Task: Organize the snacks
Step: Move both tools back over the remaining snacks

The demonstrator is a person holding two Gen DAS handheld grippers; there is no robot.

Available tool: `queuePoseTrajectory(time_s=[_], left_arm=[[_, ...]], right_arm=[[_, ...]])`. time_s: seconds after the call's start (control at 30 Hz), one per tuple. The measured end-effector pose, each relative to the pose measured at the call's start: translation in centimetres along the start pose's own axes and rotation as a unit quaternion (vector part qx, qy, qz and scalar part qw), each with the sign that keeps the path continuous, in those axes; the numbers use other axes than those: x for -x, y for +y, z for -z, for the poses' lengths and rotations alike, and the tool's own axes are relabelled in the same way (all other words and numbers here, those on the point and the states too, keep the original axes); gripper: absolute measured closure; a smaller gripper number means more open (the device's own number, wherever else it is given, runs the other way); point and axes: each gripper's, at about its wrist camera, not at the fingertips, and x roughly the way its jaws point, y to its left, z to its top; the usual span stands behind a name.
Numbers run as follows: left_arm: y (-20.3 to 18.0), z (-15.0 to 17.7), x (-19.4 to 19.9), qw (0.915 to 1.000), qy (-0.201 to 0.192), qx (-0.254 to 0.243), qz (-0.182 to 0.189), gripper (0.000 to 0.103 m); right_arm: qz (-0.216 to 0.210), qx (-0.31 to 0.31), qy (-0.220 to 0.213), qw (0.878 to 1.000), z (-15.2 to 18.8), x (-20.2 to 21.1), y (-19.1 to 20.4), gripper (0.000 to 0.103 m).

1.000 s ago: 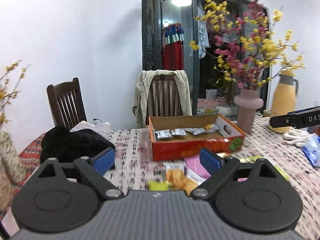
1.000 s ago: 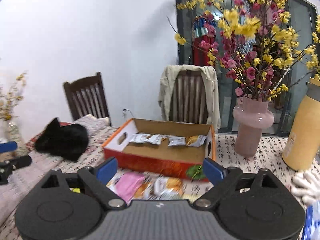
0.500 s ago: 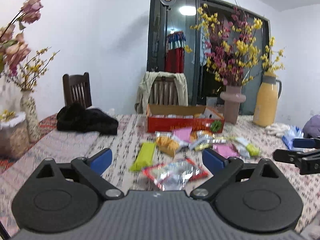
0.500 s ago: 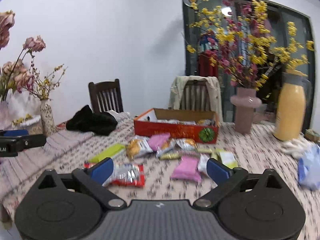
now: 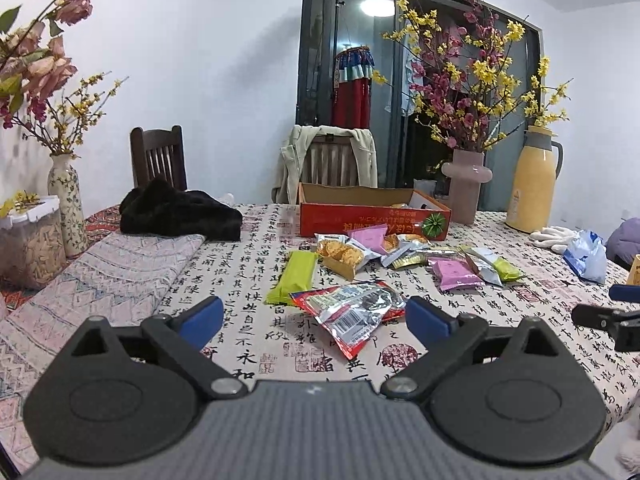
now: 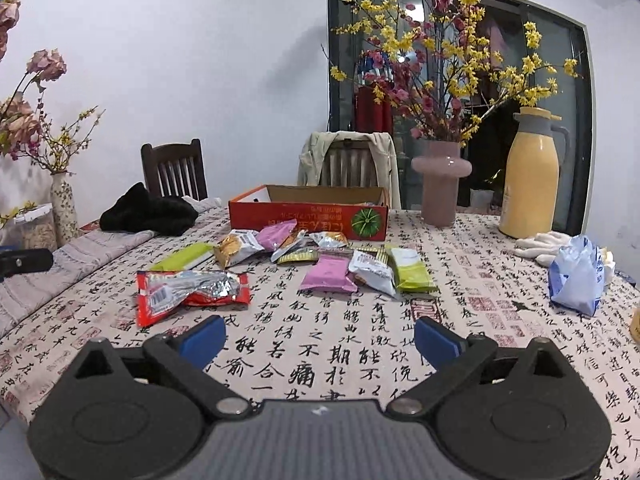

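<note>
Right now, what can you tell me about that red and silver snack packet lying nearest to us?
The red and silver snack packet is a crinkled foil-like pouch, red at its edges with a shiny silver middle and a white barcode label. It lies flat on the calligraphy-printed tablecloth, apart from the main heap, nearest the cameras. In the left view its far corner meets the green bar wrapper; whether they touch is unclear. Nothing grips it.
</note>
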Motion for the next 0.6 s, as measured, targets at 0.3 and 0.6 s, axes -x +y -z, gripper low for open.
queuePoseTrajectory(time_s=[0.3, 0.6], left_arm=[[0.0, 0.0, -3.7, 0.9992, 0.035, -0.001, 0.02, 0.002], [0.4, -1.1, -10.1, 0.9967, 0.076, 0.001, 0.029, 0.002]], right_arm=[[0.007, 0.007, 0.016, 1.0, -0.2, -2.3, -0.1, 0.002], [0.029, -0.002, 0.04, 0.999, -1.3, -6.7, -1.9, 0.002]])
